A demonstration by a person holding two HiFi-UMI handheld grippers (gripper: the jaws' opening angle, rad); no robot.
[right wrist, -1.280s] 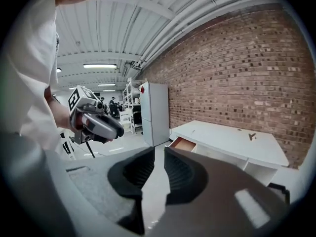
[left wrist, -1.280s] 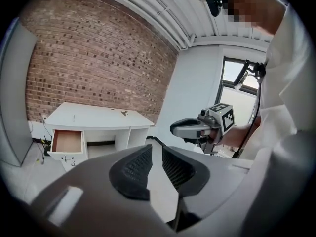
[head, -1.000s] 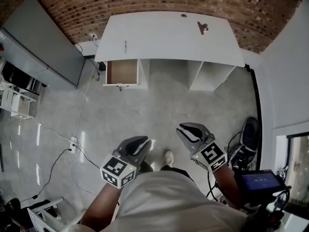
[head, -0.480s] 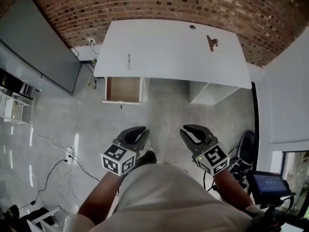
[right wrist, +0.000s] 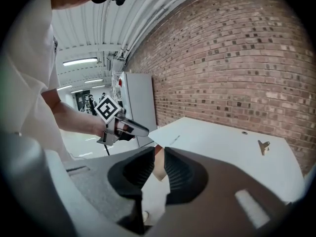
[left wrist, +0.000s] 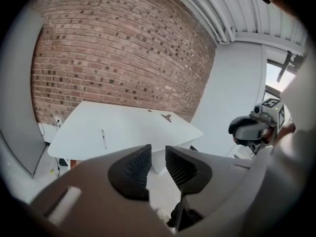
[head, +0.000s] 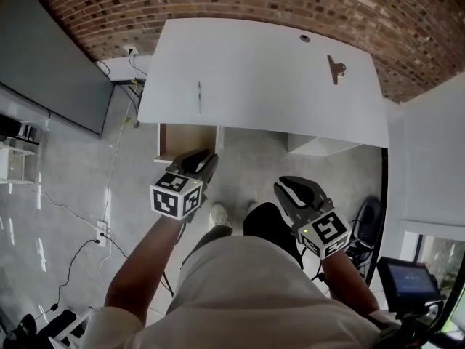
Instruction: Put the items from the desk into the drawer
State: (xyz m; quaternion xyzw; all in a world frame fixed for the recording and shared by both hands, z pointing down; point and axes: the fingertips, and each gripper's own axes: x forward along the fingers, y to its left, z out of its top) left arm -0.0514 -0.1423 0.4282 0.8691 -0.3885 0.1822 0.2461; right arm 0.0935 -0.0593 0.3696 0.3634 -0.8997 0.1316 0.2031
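Bright, even light from ceiling strip lamps (right wrist: 79, 61) leaves the white bench (head: 261, 78) nearly shadowless; fisheye distortion bends every edge, dark corners ring both gripper views, close jaws look soft.

A thin dark pen (head: 200, 97) lies flat on the left part of the white bench (head: 254, 86), its length running front to back; a dark binder clip (head: 336, 68) lies well apart from it, toward the right back corner; a small round item (head: 304, 38), too small to tell what it is, sits near the back edge, near the clip; under the bench's left end the drawer (head: 182, 137) stands pulled open, its brown bottom showing.
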